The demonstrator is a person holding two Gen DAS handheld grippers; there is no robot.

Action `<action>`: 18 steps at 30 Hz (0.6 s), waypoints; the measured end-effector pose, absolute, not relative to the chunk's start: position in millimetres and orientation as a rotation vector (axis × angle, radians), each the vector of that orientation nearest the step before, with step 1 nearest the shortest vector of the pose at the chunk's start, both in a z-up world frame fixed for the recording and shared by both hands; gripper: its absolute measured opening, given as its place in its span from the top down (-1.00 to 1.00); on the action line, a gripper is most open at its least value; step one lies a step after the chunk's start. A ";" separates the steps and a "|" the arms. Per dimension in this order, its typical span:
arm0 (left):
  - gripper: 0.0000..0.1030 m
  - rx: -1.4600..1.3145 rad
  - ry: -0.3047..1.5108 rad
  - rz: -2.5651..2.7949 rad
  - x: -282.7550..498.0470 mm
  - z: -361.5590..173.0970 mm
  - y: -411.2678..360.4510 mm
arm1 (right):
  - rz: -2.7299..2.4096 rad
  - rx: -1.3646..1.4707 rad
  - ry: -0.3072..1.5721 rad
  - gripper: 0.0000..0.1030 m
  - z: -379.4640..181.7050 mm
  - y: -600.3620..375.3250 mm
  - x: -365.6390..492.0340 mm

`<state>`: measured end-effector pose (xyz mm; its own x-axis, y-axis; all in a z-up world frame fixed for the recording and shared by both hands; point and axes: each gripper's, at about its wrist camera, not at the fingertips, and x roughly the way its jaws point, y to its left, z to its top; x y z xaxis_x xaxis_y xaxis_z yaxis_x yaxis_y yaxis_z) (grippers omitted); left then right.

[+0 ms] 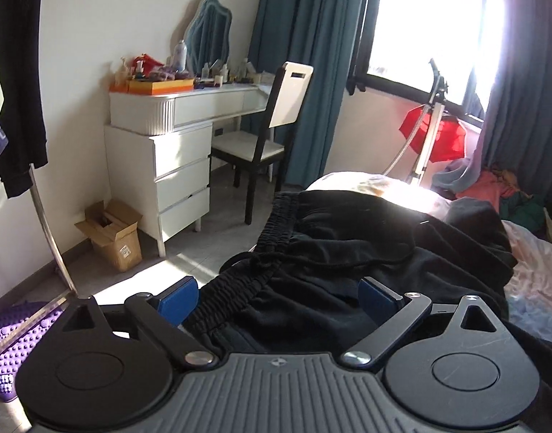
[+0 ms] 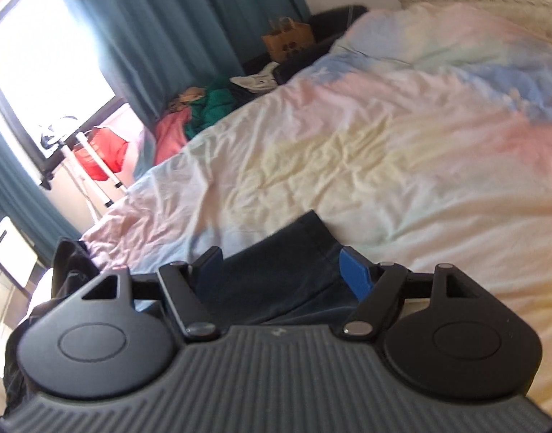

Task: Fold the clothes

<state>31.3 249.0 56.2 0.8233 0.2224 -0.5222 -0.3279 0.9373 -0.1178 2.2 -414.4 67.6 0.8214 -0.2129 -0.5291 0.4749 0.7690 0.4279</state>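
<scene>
Resting flat on the bed (image 2: 402, 151), the black pants (image 1: 348, 252) sat unheld; left gripper (image 1: 279, 297) and right gripper (image 2: 281, 270) both gaped wide, apparently so the fold could settle.

Black trousers (image 1: 348, 252) crowd the near bed (image 2: 384, 144); farther bedding lies bare.

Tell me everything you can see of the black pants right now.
The black pants look like soft knit fabric with a gathered elastic waistband and a drawstring. They lie rumpled on the pastel bed cover, waistband near the bed's edge. The left gripper stands open above them; its blue pads do not press the cloth.
</scene>
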 end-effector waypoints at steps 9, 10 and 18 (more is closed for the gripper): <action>-0.87 -0.115 0.425 0.048 41.5 93.0 100.3 | -0.137 0.384 0.395 -0.44 142.9 -304.5 6.6; -0.87 -0.106 0.419 0.036 42.0 90.5 89.0 | -0.120 0.369 0.390 -0.44 146.0 -294.8 5.9; -0.86 -0.057 0.409 -0.010 40.7 40.6 42.0 | 0.003 0.229 0.370 -0.42 123.4 -227.4 2.3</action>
<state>40.7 42.0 40.6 0.9176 -0.0215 -0.3970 -0.0016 0.9983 -0.0578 2.3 -227.4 123.4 0.9325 0.0442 -0.3584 0.0393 0.9742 0.2222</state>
